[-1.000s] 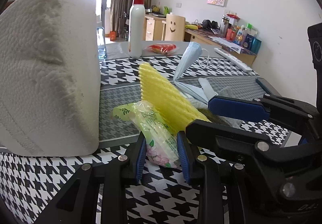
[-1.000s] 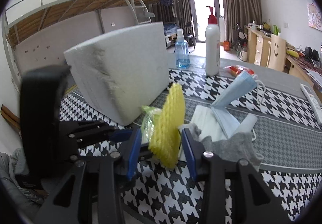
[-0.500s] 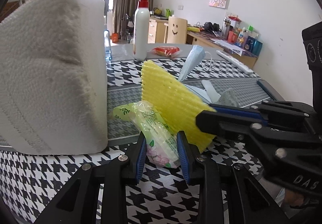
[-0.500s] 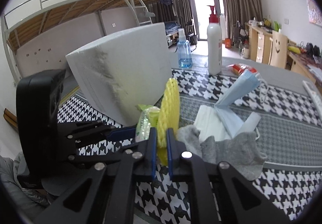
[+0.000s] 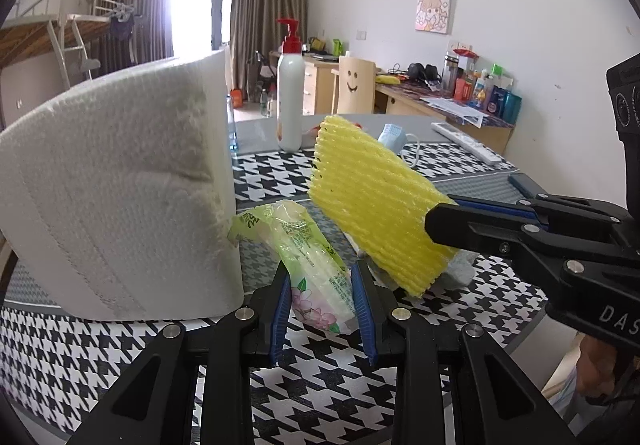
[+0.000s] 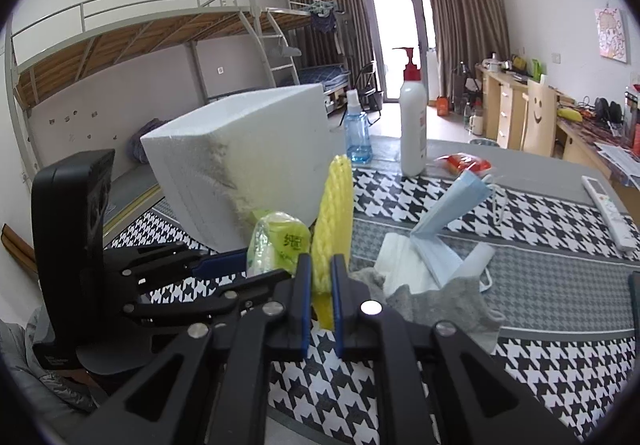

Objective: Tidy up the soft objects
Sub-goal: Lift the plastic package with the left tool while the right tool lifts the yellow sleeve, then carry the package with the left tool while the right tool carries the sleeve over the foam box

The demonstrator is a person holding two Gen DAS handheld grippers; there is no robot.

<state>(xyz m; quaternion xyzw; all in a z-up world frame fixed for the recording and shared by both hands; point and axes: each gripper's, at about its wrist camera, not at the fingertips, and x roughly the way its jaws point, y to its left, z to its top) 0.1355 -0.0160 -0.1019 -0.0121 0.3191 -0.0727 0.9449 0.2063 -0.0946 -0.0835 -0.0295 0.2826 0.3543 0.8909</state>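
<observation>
My left gripper (image 5: pixel 320 271) is shut on a green plastic tissue pack (image 5: pixel 308 257), which sticks out forward just above the houndstooth table (image 5: pixel 304 361). The pack's far end touches a big white paper-towel pack (image 5: pixel 120 185). My right gripper (image 6: pixel 321 265) is shut on the lower edge of a yellow foam net sleeve (image 6: pixel 334 205), held upright and clear of the table. In the left wrist view the sleeve (image 5: pixel 368 197) slants up to the left from the right gripper (image 5: pixel 440 213). In the right wrist view the left gripper (image 6: pixel 224 265) with the tissue pack (image 6: pixel 280 241) sits just to the left.
A grey sock (image 6: pixel 436 305), white and blue face masks (image 6: pixel 436 241), a lotion pump bottle (image 6: pixel 413 129), a blue spray bottle (image 6: pixel 357 129), a red packet (image 6: pixel 464 162) and a remote (image 6: pixel 604 205) lie on the table. The paper-towel pack (image 6: pixel 248 165) stands close on the left.
The right gripper's jaws closed on the yellow foam sleeve and lifted it off the pile. The left gripper rose a little with the tissue pack.
</observation>
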